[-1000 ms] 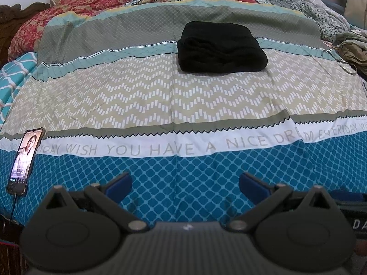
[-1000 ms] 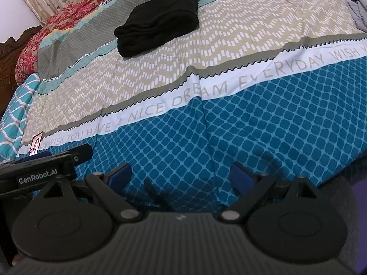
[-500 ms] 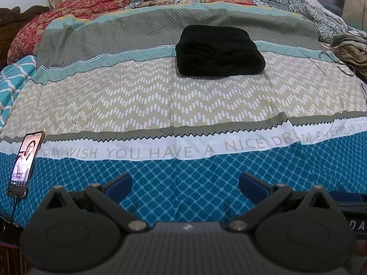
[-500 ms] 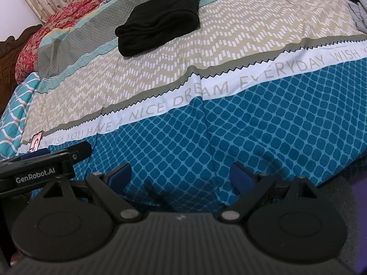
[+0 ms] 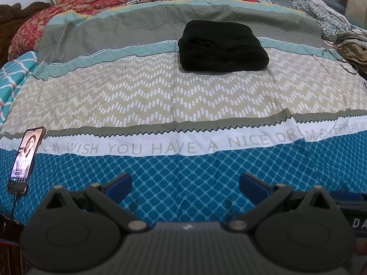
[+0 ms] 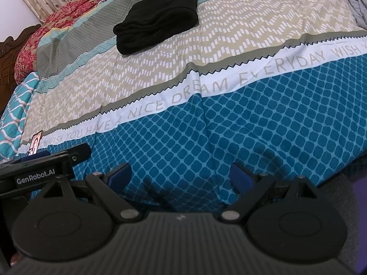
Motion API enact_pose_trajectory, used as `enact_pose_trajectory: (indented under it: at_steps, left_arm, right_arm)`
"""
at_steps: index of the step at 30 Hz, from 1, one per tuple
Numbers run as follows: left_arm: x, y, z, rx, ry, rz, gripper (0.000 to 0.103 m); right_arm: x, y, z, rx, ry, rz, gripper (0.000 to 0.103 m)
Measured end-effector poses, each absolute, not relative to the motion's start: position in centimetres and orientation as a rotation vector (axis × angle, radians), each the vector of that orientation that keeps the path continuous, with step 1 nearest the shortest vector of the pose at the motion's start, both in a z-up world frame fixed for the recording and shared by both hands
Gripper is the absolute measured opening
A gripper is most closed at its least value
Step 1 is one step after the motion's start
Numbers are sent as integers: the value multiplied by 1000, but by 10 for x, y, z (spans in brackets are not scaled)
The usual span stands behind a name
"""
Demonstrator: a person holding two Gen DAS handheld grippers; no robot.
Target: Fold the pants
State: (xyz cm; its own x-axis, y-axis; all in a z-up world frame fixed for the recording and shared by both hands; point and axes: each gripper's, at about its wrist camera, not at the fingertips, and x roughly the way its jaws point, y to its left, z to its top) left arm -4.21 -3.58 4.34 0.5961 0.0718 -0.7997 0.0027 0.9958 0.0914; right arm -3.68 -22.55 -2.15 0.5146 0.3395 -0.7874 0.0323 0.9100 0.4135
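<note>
The black pants point(image 5: 222, 45) lay in a neat folded bundle far back on the bed point(image 5: 160, 96), on the tan zigzag stripe and the green stripe behind it. They looked already folded, so the folding step seemed done, or nearly done. From this far away it was hard to tell if every edge lined up.

The left gripper point(image 5: 184, 181) was low over the near blue part of the bed, well apart from the pants. Its jaws were spread wide and held nothing. The right gripper point(image 6: 180, 171) was just beside it, also low at the near edge, pointing across the bed toward the pants point(image 6: 158, 18). Its jaws were spread wide and empty too.

A phone point(image 5: 25, 158) with a lit screen lay on the bed at the left edge, with a cord coming out of it.

If more tidying was needed, both grippers would have to reach far forward to the bundle. If not, the job was likely finished.
</note>
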Motion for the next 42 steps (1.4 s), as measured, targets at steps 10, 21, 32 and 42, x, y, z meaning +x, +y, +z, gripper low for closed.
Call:
enact_pose_trajectory:
  at_steps: [10,21,32,42]
  left_arm:
    - [-41,-35,42,72,945,46,103]
    - [-45,-38,47,114,900,75,103]
    - [-47,-37,50,127,869,79,103]
    - [-48,-37,49,127,870,72,103]
  right_arm:
    - [-37,-227,-21,405,1022,192,94]
    - [-41,-225,-11,370,954,175,94]
    - [-41,-226,-8,369,928,166,94]
    - [-43,-226,-5,368,918,160,94]
